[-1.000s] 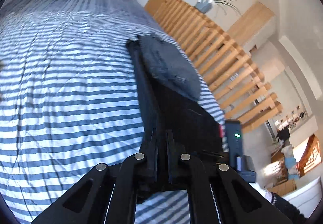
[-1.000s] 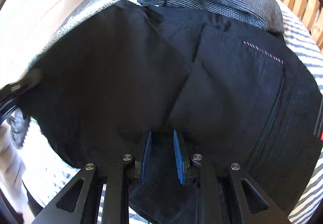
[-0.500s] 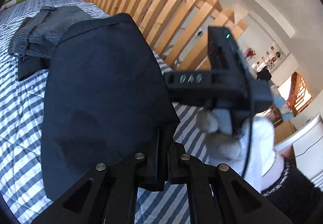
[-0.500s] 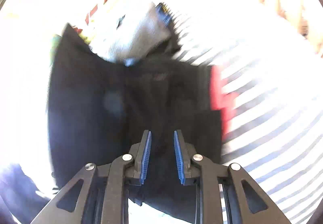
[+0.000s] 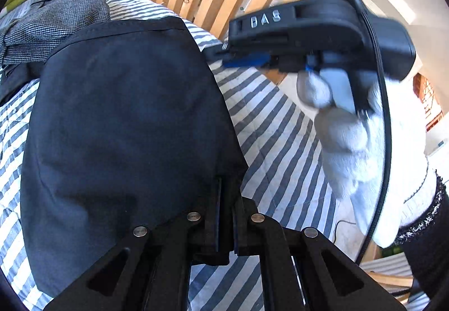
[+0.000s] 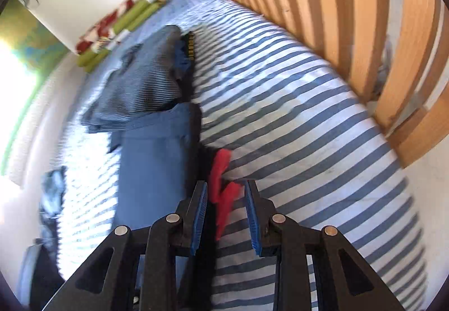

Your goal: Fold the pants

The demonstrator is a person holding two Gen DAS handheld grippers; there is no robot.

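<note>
striped bed (image 5: 280, 125) lies bare between pants (image 5: 126, 128) edge and slats (image 6: 350, 16); left gripper (image 5: 226, 215) pinches pants hem; right gripper (image 6: 226, 215) parted, just easing wider, red label between

Bright daylight, blown-out glare at left of right view, motion blur, fisheye-bent edges

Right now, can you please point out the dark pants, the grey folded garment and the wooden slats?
dark pants (image 5: 118, 125), left wrist view, middle of the folded panel.
grey folded garment (image 5: 56, 19), left wrist view, its top surface.
wooden slats (image 6: 350, 16), right wrist view, face of one slat.
</note>
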